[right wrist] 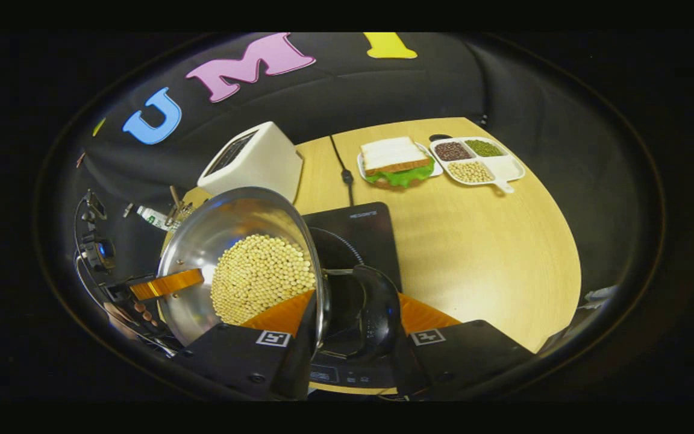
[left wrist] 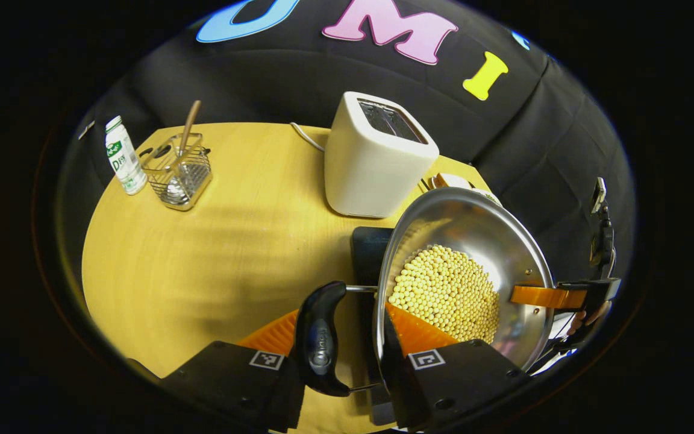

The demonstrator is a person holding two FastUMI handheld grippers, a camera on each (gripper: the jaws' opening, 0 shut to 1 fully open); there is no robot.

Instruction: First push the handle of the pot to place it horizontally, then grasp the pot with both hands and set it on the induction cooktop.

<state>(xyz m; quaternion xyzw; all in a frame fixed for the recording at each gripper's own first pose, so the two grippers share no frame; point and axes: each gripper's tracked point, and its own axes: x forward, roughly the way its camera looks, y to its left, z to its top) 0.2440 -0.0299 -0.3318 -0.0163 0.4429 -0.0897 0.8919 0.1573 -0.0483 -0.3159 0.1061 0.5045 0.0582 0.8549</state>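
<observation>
two grippers carry the pot (left wrist: 473,259) between them, each pinched on one of its side handles, and the pot appears lifted and tilted over the black cooktop (right wrist: 359,241), which sits just under and behind it at mid frame in the right gripper view. in the left gripper view the left gripper (left wrist: 347,337) at the bottom of the frame has its fingers closed narrowly around the dark handle (left wrist: 321,340) on the pot's left side, one finger outside it and the other against the pot wall. in the right gripper view the right gripper (right wrist: 353,328) holds the opposite handle (right wrist: 377,313) the same way, low in the frame. the far gripper shows at the other rim in each view, gripping there too. the pot is full of pale beans (left wrist: 449,289), heaped toward the lower side, so my judgement is that the step in hand is the carry and set-down: level the pot first, keep both hands at one height, lower it squarely onto the cooktop ring, and open the fingers only once the base sits flat. tipping further could spill beans. the toaster (left wrist: 377,154) stands close behind, upper middle of the left gripper view, so it is best to stay clear of it.
</observation>
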